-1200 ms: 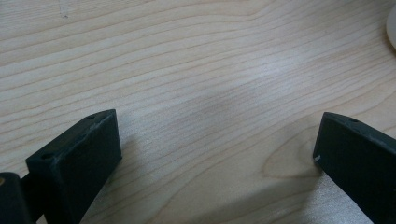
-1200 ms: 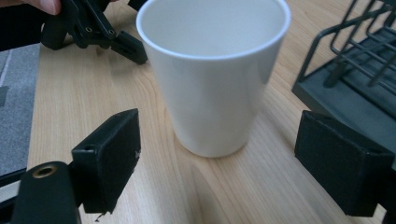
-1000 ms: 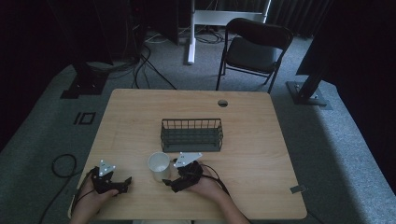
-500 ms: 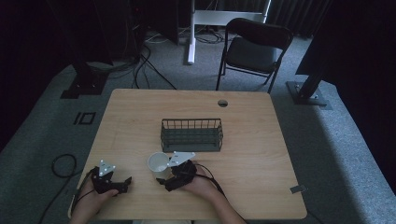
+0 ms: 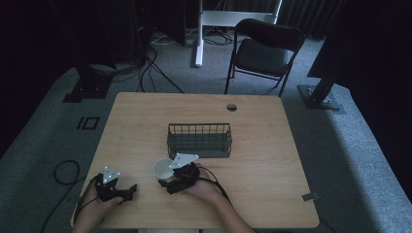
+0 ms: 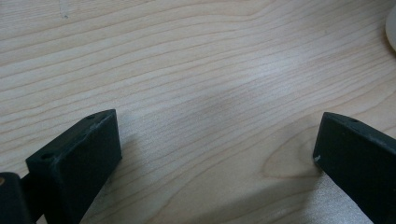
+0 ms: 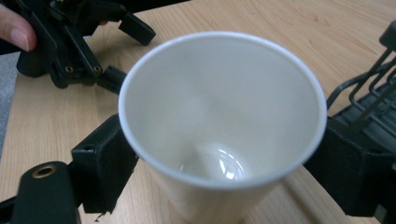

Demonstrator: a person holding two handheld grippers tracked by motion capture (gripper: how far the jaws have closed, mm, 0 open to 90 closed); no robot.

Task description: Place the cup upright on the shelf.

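Flanking smooth white conical cup (image 7: 219, 126), black tool (image 7: 219, 182)

Basket (image 5: 199, 140) sits mid-table (image 5: 272, 170). Cup (image 5: 163, 169) just in front of its left end, w/ right gripper (image 5: 167, 182) around it, a jaw each side. Left gripper (image 5: 127, 190) further left, near front edge. Chair (image 5: 262, 51) behind table, on floor.

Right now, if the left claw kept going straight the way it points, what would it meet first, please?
Probably only bare table: the left claw is open and angled down at the wood. The white cup sits off to the side, likely out of line.
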